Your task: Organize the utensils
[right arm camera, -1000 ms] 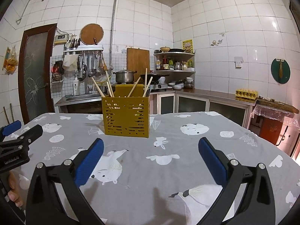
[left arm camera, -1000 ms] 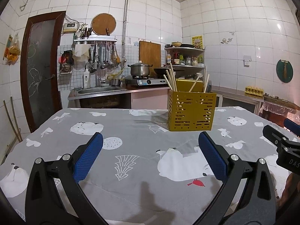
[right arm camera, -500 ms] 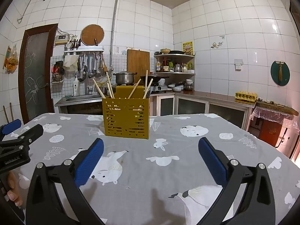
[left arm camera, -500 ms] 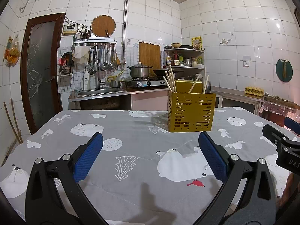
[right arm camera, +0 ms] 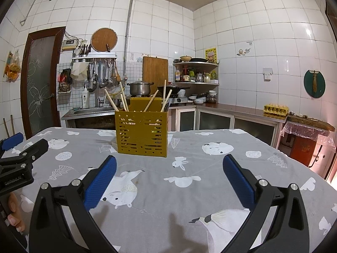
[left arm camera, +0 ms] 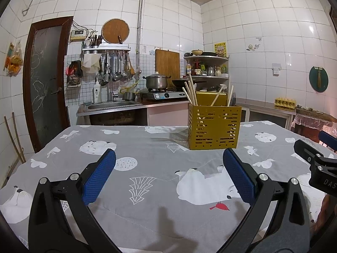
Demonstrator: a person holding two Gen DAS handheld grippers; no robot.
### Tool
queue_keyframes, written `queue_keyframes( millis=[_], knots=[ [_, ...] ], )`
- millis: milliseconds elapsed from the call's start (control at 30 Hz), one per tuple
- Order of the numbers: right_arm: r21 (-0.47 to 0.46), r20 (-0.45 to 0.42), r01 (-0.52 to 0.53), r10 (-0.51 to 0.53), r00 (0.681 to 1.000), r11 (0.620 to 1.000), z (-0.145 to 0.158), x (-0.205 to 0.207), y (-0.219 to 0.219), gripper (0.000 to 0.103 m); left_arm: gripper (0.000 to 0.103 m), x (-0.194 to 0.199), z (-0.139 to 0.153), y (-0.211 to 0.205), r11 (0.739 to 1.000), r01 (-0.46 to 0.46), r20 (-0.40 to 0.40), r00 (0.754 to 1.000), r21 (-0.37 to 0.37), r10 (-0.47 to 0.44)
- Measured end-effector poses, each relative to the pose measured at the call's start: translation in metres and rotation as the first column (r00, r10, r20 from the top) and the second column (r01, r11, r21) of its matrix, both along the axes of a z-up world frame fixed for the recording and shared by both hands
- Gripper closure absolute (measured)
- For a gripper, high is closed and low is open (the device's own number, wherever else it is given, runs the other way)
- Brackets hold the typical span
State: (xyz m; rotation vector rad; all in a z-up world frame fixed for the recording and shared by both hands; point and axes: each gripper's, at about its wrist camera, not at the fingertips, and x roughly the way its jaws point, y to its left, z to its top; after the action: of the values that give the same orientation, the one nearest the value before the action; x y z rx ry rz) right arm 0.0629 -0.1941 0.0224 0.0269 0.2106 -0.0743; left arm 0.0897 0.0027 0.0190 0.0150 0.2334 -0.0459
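My left tongs are spread wide, their blue ribbed pads well apart with nothing between them and nothing touched — they hang just above the table. My right tongs are the same: jaws fully apart, empty, above the cloth. In the left view the right tongs' black tip pokes in at 3 o'clock; in the right view the left tongs' tip shows at 9 o'clock, with a person's fingers wrapped round its handle low at 8 o'clock.

Against the pictures half a second and a second back, almost nothing differs: both pairs keep the same spread, and the holder sits at nearly the same spot, only a touch lower in each view.

The arms are matte black plastic with silver bolts; the pads are long, flat and finely dimpled. The tablecloth is soft grey fabric, faintly quilted, printed with white bears, rabbits and trees.

Further out stands the yellow holder — a square box with slotted walls, at about 1 o'clock from the left tongs and 11 o'clock from the right. Pale wooden chopsticks lean out of it at several angles. Beyond are a steel sink, a lidded steel pot and glossy white wall tiles.
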Motion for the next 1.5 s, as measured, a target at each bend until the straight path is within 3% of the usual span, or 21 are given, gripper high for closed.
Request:
queue_keyframes(
  millis=[1500],
  knots=[
    [-0.002,0.001,0.001,-0.001,1.0,1.0,0.0032,-0.0018,-0.0016,0.004,0.005,-0.0043,0.0023,-0.0027,1.0,0.001,0.022,1.0,0.01,-0.001]
  ],
)
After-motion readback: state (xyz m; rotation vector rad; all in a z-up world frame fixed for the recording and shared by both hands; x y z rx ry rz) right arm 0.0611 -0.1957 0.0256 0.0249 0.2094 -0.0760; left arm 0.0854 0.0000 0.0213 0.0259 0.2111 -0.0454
